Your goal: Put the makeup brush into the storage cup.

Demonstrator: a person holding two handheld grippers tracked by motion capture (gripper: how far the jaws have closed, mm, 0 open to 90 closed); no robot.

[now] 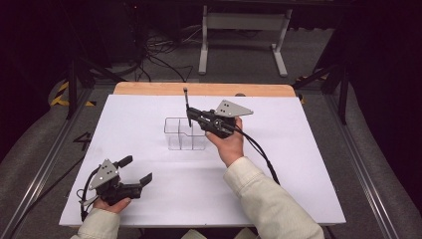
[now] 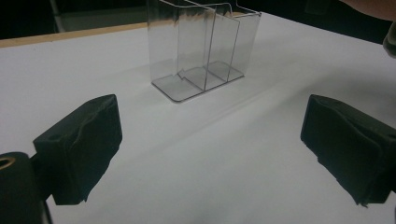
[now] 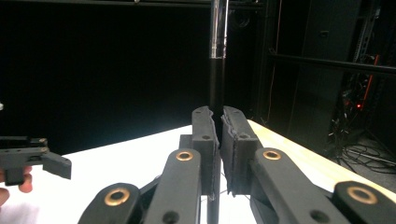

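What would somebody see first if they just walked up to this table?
Probably the right gripper near the middle of the white table, pinching a thin black pen upright above a clear plastic organizer. Next, the left gripper at the near left corner, jaws wide open and holding nothing.

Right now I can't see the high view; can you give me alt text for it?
The right tool holds a black pen upright above a clear divided organizer at the middle of a white table. The left tool rests open at the near left corner, apart from the organizer.
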